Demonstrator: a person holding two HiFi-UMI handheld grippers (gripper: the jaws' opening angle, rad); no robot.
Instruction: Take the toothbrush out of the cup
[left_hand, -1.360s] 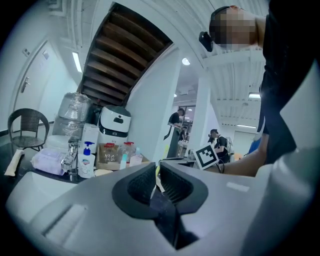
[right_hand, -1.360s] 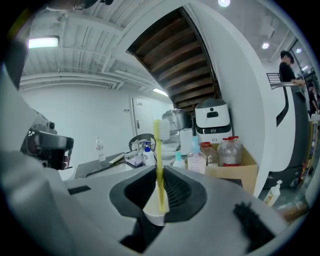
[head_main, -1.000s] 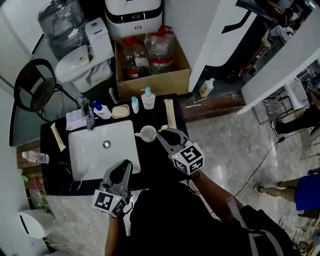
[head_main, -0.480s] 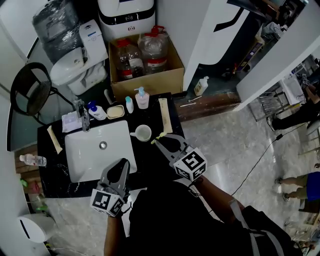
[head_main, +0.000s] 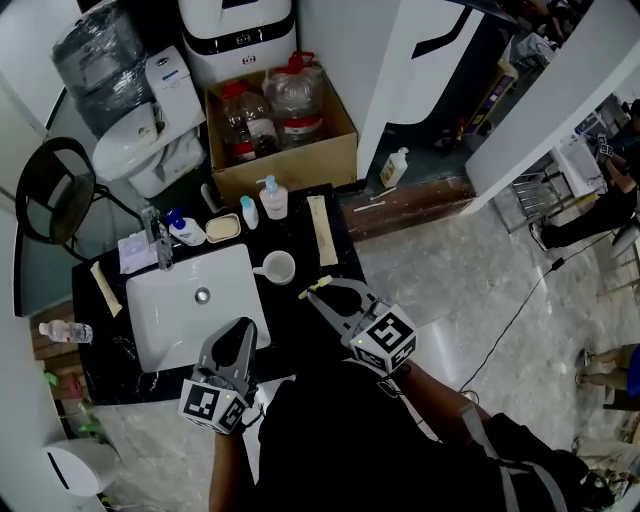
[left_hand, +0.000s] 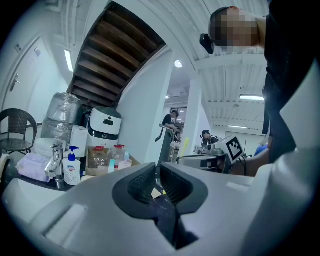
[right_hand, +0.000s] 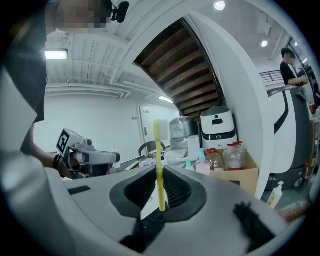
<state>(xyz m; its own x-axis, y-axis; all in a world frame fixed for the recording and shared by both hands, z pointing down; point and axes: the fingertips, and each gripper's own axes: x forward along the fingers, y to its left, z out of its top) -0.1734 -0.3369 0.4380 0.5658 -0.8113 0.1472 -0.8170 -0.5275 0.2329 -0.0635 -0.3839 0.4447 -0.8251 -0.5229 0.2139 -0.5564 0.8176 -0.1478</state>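
Two grippers are seen over the black counter (head_main: 335, 270). Nearest, by the near edge of the counter and in front of the sink (head_main: 160, 340), the left gripper (head_main: 244, 332) (left_hand: 156, 181) is held with its jaws drawn almost together and nothing between them.

A little farther, toward the right edge, the right gripper (head_main: 316, 295) (right_hand: 159, 194) is closed on the toothbrush (right_hand: 158, 160). The yellow handle is pinched low down between the pads, and the bristle head stands up above the jaws. The toothbrush is out of the cup (head_main: 278, 267). The cup is left standing apart, farther back, just beside the sink's right edge.

Along the far edge some soap bottles (head_main: 272, 197) are lined up, and a cardboard box (head_main: 290, 162) with big water bottles is set behind the counter.

The toothbrush is judged to be light, thin and stiff, with a smooth handle that could slip or twist. It is best held on the handle, not on the soft bristles, and a gentle, steady pinch is thought to be enough.

Compared with a second ago, the right gripper has been pulled back from the cup toward the near edge, and the toothbrush has been carried with it. The left gripper is hardly moved.
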